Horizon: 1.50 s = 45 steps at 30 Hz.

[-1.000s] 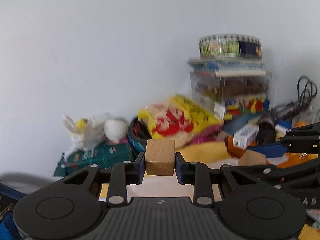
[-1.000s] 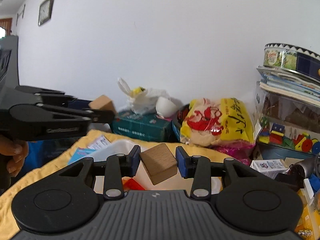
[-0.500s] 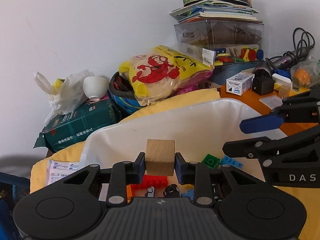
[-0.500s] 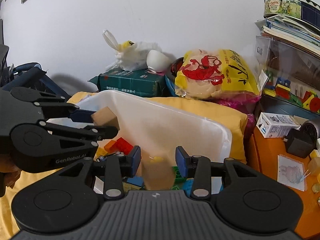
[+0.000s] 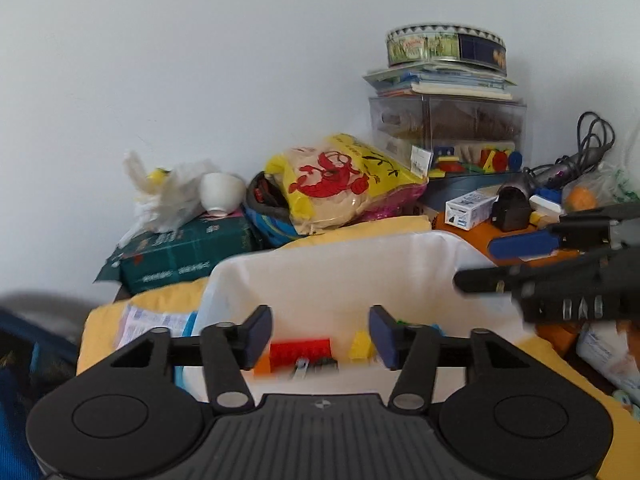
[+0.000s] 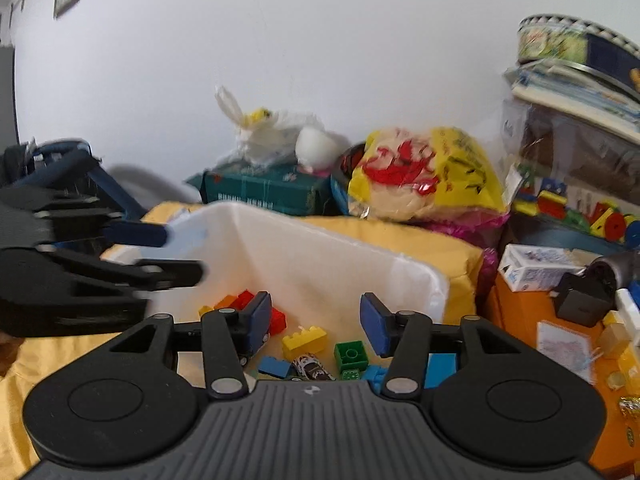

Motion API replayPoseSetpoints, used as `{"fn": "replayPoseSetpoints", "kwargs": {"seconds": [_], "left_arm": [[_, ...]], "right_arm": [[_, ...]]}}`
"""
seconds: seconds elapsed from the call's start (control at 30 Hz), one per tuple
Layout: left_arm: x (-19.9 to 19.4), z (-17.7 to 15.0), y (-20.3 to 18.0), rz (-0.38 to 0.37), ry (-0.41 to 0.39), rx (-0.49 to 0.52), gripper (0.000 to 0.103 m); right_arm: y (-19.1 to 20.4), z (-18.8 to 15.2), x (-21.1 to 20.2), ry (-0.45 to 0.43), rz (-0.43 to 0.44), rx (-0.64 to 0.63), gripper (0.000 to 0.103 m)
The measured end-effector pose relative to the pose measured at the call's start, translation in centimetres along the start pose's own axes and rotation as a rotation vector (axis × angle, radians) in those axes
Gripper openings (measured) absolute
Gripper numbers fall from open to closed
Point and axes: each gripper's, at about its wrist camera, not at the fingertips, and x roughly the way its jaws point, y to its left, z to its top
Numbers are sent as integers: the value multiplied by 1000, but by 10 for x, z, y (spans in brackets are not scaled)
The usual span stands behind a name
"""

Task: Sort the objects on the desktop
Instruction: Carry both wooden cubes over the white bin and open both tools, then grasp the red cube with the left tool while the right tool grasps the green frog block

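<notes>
Both wooden cubes are gone from the claws since a second ago; left gripper [image 5: 320, 334] has just been opening and now gapes with nothing between its blue pads; right gripper [image 6: 316, 326] has likewise just spread, jaws apart and bare. Both hang over the white bin [image 6: 404, 264], which sits on the yellow cloth [image 6: 440, 244]; inside lie a red brick [image 5: 300, 350], a yellow brick [image 6: 304, 339], a green brick [image 6: 351, 354] and blue pieces; the cubes themselves I cannot pick out down there.
</notes>
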Motion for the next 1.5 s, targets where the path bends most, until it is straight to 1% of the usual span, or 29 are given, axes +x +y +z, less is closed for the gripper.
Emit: {"fn": "replayPoseSetpoints", "kwargs": {"seconds": [0.07,0.1,0.2,0.3,0.37,0.43,0.57,0.63,0.7,0.8,0.9,0.97,1.0,1.03,1.1,1.17,1.2,1.23,1.3,1.33,1.37,1.4,1.47,1.5], "left_arm": [[-14,-17,-9,12,18,29,60],[-20,-27,-14,13,35,34,60],[-30,-64,-28,-37,137,47,60],[-29,-98,-40,-47,248,96,60],[-28,-112,-44,-57,288,103,59],[-25,-119,-47,-68,319,97,59],[-18,-121,-51,-76,337,110,59],[-16,-122,-53,-78,336,116,59],[-15,-123,-56,-70,336,124,58],[-14,-124,-58,-68,339,131,58],[-12,-126,-61,-38,350,151,58],[-8,-127,-60,-40,355,144,52],[-6,-126,-59,-46,356,135,43],[-3,-124,-58,-59,351,120,39],[4,-122,-56,-80,357,75,38],[13,-123,-53,-78,374,34,35],[15,-123,-52,-78,379,12,33],[15,-124,-50,-87,373,-13,28],[14,-124,-47,-107,371,-30,28],[12,-125,-46,-114,371,-34,28],[11,-125,-43,-117,372,-39,27],[8,-124,-42,-115,368,-39,28],[2,-122,-39,-116,354,-36,28],[0,-122,-40,-115,350,-27,28]], "right_arm": [[-5,-10,-16,-40,13,3,55],[-7,-14,-22,-46,5,-4,55],[-11,-31,-38,-41,-31,-25,55],[-18,-54,-42,23,-47,-35,55],[-21,-71,-41,92,-58,-19,54],[-23,-86,-39,156,-61,-5,53],[-20,-109,-35,251,-44,43,53],[-16,-113,-34,270,-30,48,53],[-11,-115,-37,274,-26,27,53],[-3,-118,-36,299,-34,-54,53],[-3,-122,-37,312,-29,-61,53],[-3,-124,-38,309,-26,-58,52],[-2,-124,-38,307,-25,-62,51],[-1,-125,-37,305,-23,-67,49],[0,-123,-35,292,-15,-77,45],[2,-118,-30,271,-10,-100,43],[4,-116,-26,261,-12,-123,42],[5,-115,-21,254,-18,-145,40],[7,-112,-8,243,-33,-206,40],[7,-111,1,247,-25,-233,39],[4,-111,9,272,-4,-241,39],[0,-110,17,290,9,-228,37],[-9,-110,26,294,3,-184,39],[-15,-110,31,307,5,-157,42]]}}
